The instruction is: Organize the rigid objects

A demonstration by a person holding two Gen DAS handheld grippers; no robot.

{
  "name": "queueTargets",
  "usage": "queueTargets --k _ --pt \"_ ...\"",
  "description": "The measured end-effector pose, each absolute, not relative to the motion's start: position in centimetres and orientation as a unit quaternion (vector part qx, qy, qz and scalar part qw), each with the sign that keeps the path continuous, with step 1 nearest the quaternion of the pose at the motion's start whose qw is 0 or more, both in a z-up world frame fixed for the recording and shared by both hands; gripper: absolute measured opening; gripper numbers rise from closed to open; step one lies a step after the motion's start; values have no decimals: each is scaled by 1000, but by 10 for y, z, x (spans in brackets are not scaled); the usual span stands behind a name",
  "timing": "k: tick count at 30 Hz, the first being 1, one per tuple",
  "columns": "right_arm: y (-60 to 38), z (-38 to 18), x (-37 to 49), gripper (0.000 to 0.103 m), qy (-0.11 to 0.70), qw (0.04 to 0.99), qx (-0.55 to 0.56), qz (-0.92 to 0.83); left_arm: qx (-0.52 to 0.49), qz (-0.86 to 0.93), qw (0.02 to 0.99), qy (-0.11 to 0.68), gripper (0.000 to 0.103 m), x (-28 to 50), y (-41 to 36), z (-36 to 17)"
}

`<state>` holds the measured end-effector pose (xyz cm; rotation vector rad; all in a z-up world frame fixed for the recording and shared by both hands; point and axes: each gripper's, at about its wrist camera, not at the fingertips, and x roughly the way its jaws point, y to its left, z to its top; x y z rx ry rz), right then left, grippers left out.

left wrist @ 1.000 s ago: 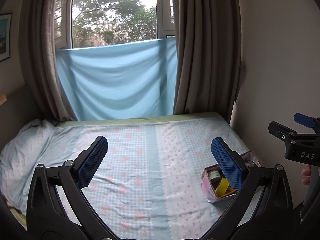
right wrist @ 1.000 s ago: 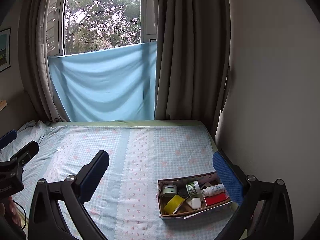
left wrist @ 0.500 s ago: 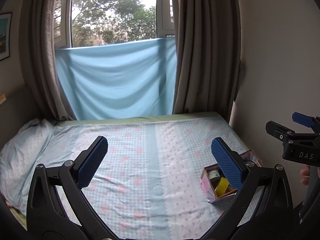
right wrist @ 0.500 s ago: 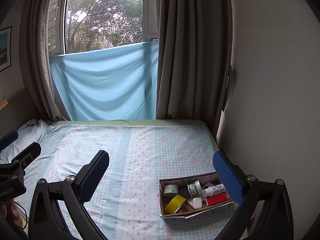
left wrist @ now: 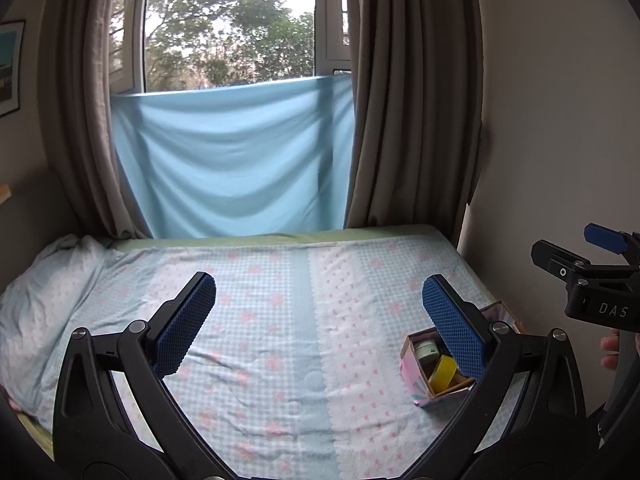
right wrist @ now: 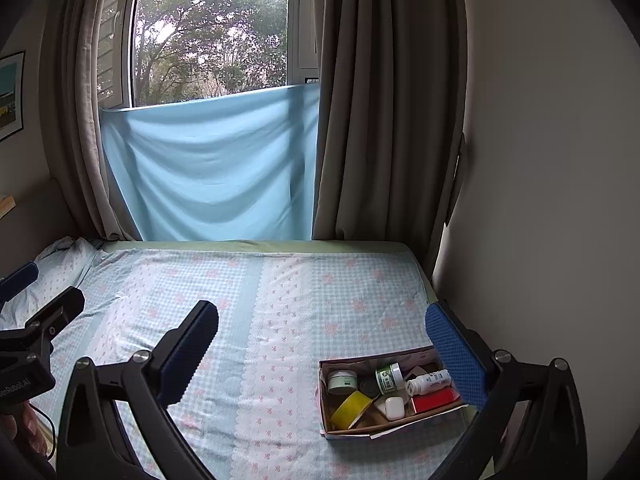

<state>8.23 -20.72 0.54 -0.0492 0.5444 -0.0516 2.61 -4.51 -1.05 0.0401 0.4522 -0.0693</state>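
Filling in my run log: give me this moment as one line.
left gripper: open, empty | right gripper: open, empty | box: on bed, holds tape roll, bottles, jars | nothing grasped

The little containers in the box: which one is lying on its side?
The white bottle with the white cap, beside the red packet. The green-labelled jar next to it looks tilted, not flat.

We count one cardboard box (right wrist: 394, 428) on the bed (right wrist: 256, 304). Inside the box: one yellow tape roll (right wrist: 351, 404), two green-labelled jars (right wrist: 342, 381), one white bottle (right wrist: 429, 381), one red packet (right wrist: 434, 402), one white case (right wrist: 394, 407).
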Motion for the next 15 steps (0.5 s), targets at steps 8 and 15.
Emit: queueTargets --k 8,15 --pt "-206 6 82 103 267 963 -27 -26 17 -27 974 223 103 24 -42 -11" --pt "-206 6 82 103 266 963 -27 -25 22 -17 976 214 103 22 -44 -10"
